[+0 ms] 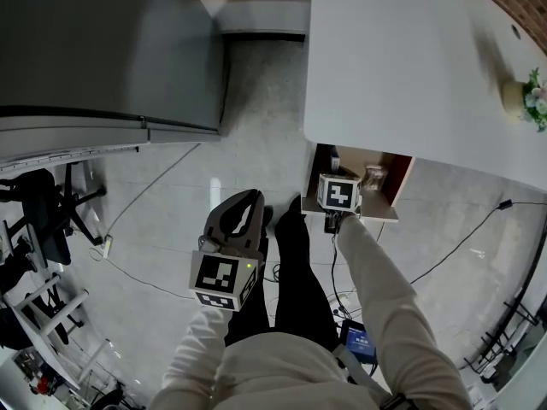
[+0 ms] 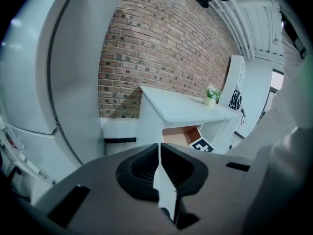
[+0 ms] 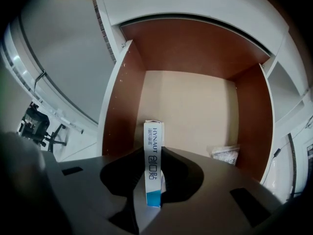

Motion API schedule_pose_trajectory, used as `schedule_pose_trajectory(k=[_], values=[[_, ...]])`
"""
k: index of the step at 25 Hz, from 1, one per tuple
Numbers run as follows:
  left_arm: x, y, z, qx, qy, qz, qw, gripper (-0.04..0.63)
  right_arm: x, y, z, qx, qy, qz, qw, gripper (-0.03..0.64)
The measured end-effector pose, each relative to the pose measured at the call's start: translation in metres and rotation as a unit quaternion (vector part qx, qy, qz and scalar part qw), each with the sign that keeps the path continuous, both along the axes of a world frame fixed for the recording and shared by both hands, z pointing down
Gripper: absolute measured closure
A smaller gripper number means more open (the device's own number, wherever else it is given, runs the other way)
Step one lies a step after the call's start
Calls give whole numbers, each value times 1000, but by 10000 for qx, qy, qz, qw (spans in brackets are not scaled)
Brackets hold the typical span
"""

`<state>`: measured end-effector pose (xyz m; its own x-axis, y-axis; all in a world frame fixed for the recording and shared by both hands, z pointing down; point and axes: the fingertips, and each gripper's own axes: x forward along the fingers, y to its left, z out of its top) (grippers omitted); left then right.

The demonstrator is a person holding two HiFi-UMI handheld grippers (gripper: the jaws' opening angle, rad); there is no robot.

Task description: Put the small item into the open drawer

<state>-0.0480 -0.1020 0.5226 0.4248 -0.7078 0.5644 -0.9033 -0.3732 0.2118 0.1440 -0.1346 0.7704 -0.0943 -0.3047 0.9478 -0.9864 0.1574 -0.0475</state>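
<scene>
- Right claw (image 3: 153,154) is clamped on a small box (image 3: 153,136), one pad pressing each long side.
- That box is white with a blue end. In the right gripper view the blue end sits deep between the pads and the white end pokes out past the tips toward 12 o'clock.
- Ahead of the box lies the open drawer (image 3: 120,106), with brown side walls and a pale floor; the box is inside its opening, toward the left wall. Whether the box touches the floor I cannot tell.
- At 4 o'clock in that view a small clear bag (image 3: 225,153) of pale bits lies in the drawer's right front corner, well apart from the box.
- In the head view the drawer sticks out from under a white desk (image 1: 410,67), and a light sleeve (image 1: 385,289) reaches up to it from 6 o'clock.
- Left claw (image 2: 159,151) has its pads pressed together with nothing between them; it hangs over the floor, at 8 o'clock from the drawer in the head view.
- A flower pot (image 1: 523,99) stands on the desk at 3 o'clock.
- A grey fridge (image 1: 102,49) fills 10 o'clock, and a brick wall (image 2: 161,48) stands behind the desk.
</scene>
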Motion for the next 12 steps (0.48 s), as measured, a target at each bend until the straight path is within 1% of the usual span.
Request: schedule_pose_trajectory(k=[3, 5, 8, 12], values=[[-3, 0, 2, -24, -6, -30, 10000, 566, -1, 1, 3, -38, -32, -11, 10000, 496], [-4, 0, 2, -44, -7, -53, 10000, 566, -4, 6, 5, -129, -143, 28, 9998, 464], [-5, 0, 2, -47, 3, -48, 10000, 566, -6, 15, 6, -242, -272, 60, 9993, 436], [-3, -4, 3, -8, 30, -5, 10000, 566, -8, 21, 3, -204, -296, -24, 9994, 433]])
